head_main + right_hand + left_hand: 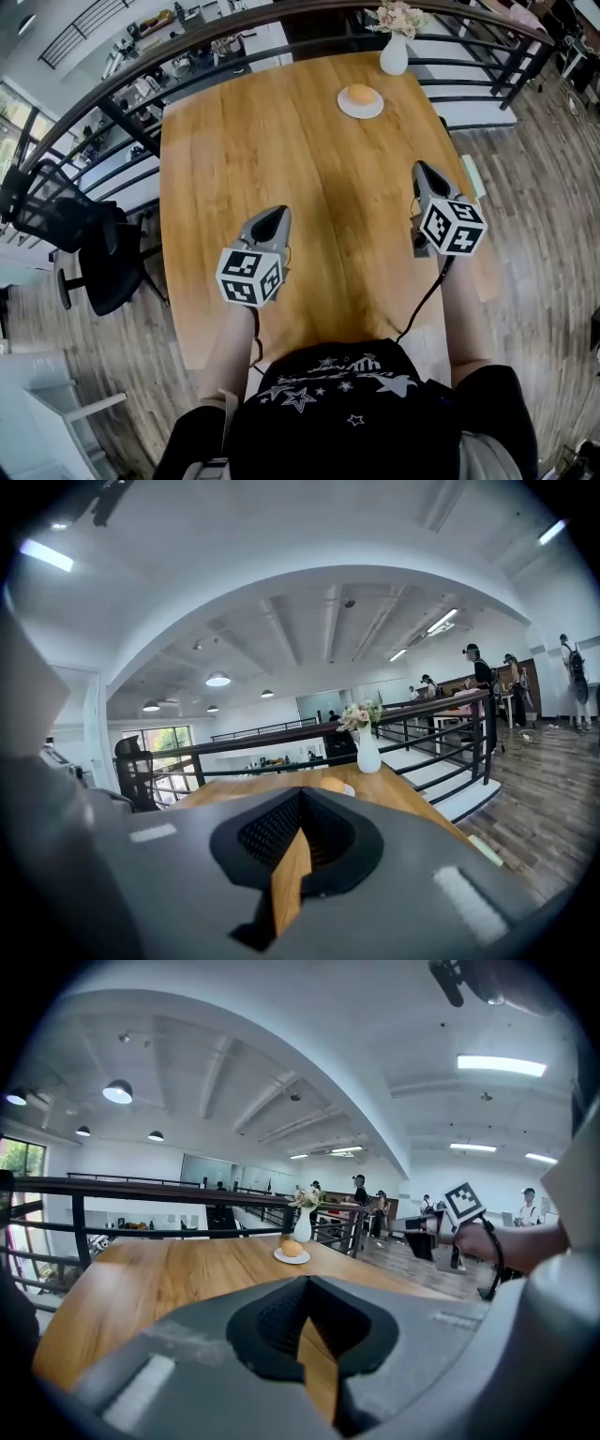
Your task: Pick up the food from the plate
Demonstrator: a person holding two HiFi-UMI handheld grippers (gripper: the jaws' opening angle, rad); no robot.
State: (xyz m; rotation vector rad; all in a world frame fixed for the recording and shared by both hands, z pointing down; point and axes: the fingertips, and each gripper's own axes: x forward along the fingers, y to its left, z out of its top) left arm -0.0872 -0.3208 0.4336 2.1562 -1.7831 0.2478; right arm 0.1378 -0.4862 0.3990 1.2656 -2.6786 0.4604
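Observation:
An orange round piece of food [360, 95] lies on a small white plate [361, 116] at the far end of the wooden table [234, 141], beside a white vase [394, 56] with flowers. My left gripper [279, 212] hovers over the near middle of the table, shut and empty. Over the near right side is my right gripper [419, 167], also shut with nothing in it. Both stand well short of the plate. The left gripper view shows its shut tips [305, 1281] with the food [292, 1249] far ahead. In the right gripper view the shut tips [300, 791] half hide the food [332, 784].
A dark metal railing [122, 89] curves round the table's far and left sides. A black office chair [84, 234] stands on the wood floor to the left. The table's right edge [469, 187] lies just beyond my right gripper. Several people stand far off.

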